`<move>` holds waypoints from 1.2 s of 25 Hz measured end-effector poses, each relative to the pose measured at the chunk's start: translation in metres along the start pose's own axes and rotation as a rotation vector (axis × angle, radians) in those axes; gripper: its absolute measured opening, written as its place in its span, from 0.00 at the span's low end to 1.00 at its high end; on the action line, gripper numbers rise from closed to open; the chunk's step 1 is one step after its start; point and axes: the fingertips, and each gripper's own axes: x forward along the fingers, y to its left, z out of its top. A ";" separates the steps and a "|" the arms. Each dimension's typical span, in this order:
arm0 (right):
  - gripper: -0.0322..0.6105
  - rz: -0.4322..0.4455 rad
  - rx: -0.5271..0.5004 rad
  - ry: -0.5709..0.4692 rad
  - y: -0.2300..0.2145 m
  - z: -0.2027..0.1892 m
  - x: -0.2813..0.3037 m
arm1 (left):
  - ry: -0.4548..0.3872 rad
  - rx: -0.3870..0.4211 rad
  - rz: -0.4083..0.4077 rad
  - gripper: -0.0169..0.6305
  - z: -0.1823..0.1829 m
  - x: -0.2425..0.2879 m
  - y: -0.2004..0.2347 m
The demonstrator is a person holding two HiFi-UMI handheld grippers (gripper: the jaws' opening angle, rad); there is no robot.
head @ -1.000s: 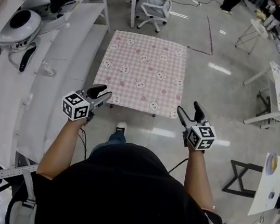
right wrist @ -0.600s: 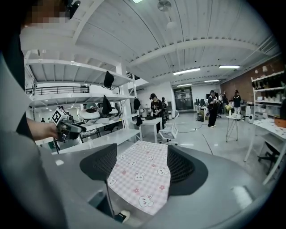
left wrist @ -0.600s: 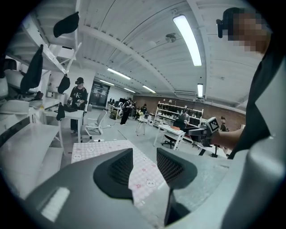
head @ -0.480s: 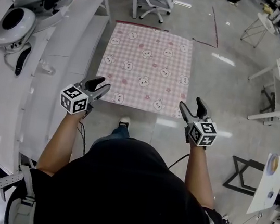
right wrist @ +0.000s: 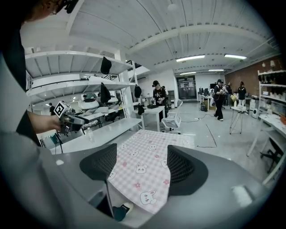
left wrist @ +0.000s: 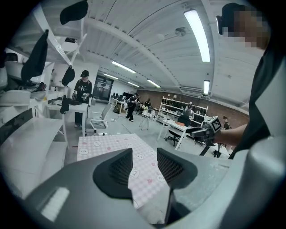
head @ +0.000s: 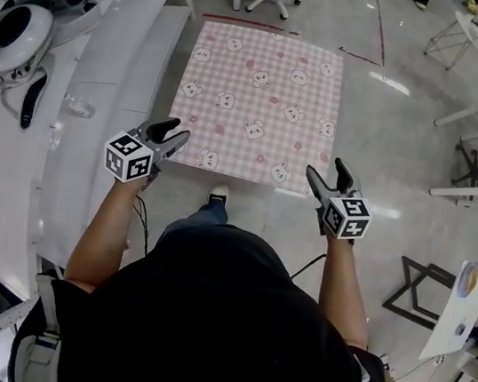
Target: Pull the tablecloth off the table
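Head view: pink bunny-print tablecloth (head: 258, 99) spread flat; left hand-held gripper (head: 174, 133) and right hand-held gripper (head: 325, 170) at its near corners, closer than a second ago.
Left gripper view: jaws spread, empty, over cloth edge.
Right gripper view: likewise; grasp pending.

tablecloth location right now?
Head view, centre: the tablecloth lies flat straight ahead, white counter on its left, its near edge just beyond the left claw and right claw, both open.
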 end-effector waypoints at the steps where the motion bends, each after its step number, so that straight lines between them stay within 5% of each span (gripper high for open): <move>1: 0.63 0.000 -0.001 0.016 0.001 -0.004 0.004 | 0.009 -0.005 -0.003 0.29 -0.004 0.003 0.003; 17: 0.63 0.015 -0.111 0.263 -0.005 -0.081 0.063 | 0.179 0.038 -0.020 0.30 -0.056 0.056 0.041; 26: 0.63 0.061 -0.206 0.442 -0.008 -0.145 0.077 | 0.366 0.131 0.009 0.33 -0.114 0.071 0.044; 30: 0.63 0.074 -0.238 0.509 -0.008 -0.171 0.083 | 0.456 0.274 0.032 0.35 -0.147 0.076 0.053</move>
